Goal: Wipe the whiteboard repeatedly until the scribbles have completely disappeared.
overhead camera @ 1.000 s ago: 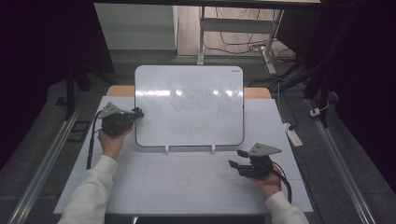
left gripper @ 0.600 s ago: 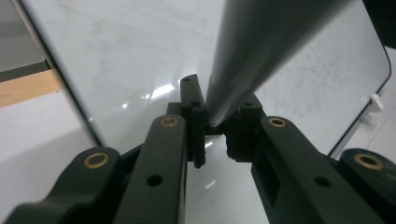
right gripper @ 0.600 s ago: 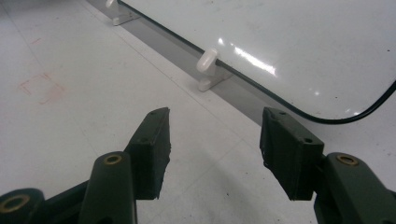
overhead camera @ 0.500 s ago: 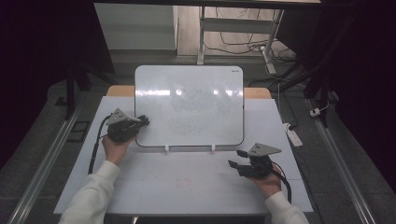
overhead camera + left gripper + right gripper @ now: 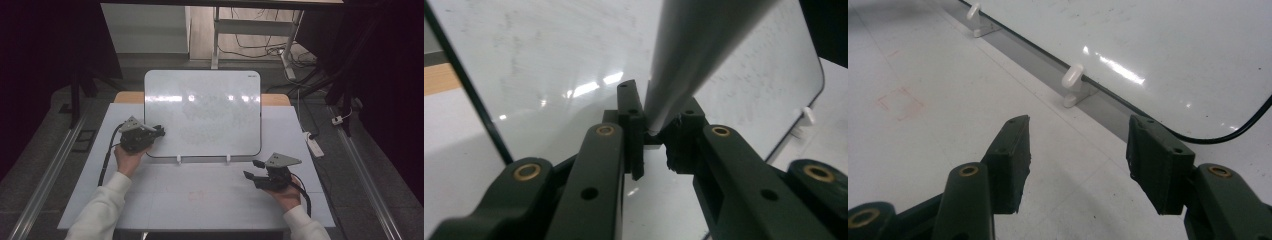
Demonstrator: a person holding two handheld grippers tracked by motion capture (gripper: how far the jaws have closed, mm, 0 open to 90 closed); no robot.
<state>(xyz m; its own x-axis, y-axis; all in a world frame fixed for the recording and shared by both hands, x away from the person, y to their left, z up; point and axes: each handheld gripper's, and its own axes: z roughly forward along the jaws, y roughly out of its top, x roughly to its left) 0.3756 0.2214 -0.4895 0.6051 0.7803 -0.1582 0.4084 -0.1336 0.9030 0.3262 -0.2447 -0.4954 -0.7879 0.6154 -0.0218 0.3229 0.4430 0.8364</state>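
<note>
A white whiteboard (image 5: 202, 112) with faint smudges stands tilted back on two small white feet (image 5: 179, 159) on the white table (image 5: 200, 205). My left gripper (image 5: 159, 132) is at the board's lower left corner, pointing right at its face. In the left gripper view this gripper (image 5: 656, 117) is shut on a smooth grey rod (image 5: 694, 45), perhaps a pen, that runs up and right in front of the whiteboard (image 5: 549, 50). My right gripper (image 5: 252, 170) rests low over the table in front of the board's right foot. Its jaws (image 5: 1078, 145) stand open with nothing between them.
A faint red square mark (image 5: 197, 192) lies on the table in front of the board. A white power strip (image 5: 312, 142) lies off the table's right edge. Metal rails run along both sides, and a desk frame (image 5: 215, 35) with cables stands behind.
My left gripper has moved a little to the right and nearer, along the board's left edge toward its lower corner. The right gripper has kept still.
</note>
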